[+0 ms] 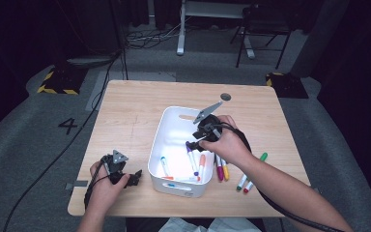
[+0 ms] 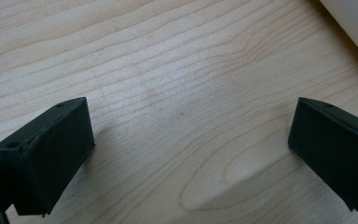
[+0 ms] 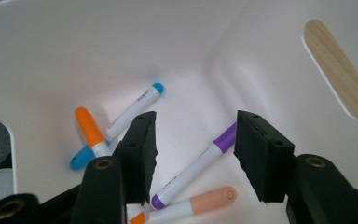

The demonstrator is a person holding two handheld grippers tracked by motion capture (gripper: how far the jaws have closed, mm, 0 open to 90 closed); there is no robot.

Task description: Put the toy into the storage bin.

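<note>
Markers lie in two groups: several inside the white bin [image 1: 160, 137] near the worktop's [image 1: 125, 111] front edge, and four loose on the wood just right of it, a magenta and a yellow one [image 1: 225, 170] by the bin wall, a green [image 1: 251, 170] and a red-tipped one beyond. The right tongs [image 3: 193, 140] hang inside the bin, jaws apart and gripping nothing, with the purple marker [image 3: 196, 168] on the floor between them, apparently just dropped or about to be picked. The left tongs [image 2: 186, 154] rest wide open and empty near the front-left corner, seemingly idle.
</note>
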